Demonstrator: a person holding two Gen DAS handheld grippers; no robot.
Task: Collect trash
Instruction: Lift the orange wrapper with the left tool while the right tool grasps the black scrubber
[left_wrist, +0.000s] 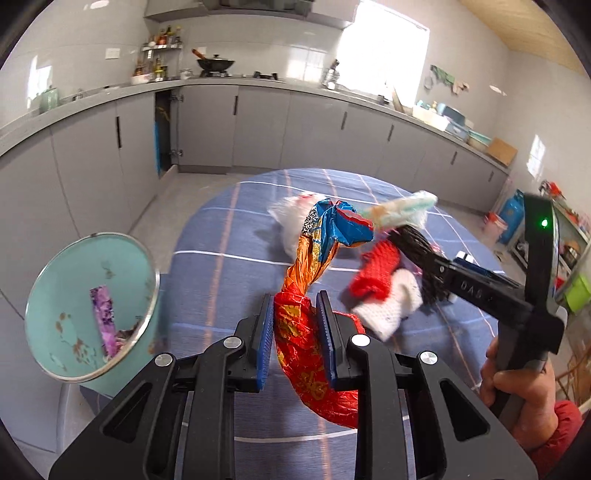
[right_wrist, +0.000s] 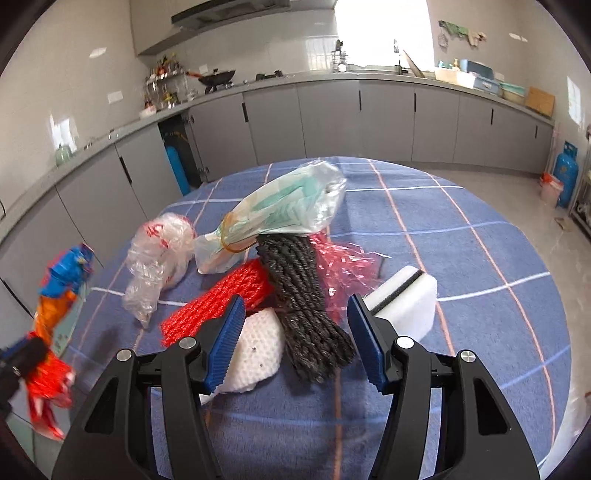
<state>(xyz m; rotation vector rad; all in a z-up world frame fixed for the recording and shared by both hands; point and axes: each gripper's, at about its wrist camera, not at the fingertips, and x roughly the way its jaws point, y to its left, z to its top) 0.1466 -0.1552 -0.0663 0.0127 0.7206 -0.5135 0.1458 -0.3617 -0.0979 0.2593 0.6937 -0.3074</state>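
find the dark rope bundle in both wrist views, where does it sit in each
Left wrist view: dark rope bundle right of centre, beyond the red net, partly hidden by the right gripper's black arm.
Right wrist view: the bundle at centre, its near end between the open fingers of the right gripper, not pinched.
Shared landmark: the green-printed plastic bag at the bundle's far end.

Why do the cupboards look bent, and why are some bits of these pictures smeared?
Both views use fisheye lenses, bending the cabinets. Left wrist view: the window glares white, the foam nets and the right gripper over them are smeared. Right wrist view: the pile is sharp, only the snack wrapper at the left edge blurs.
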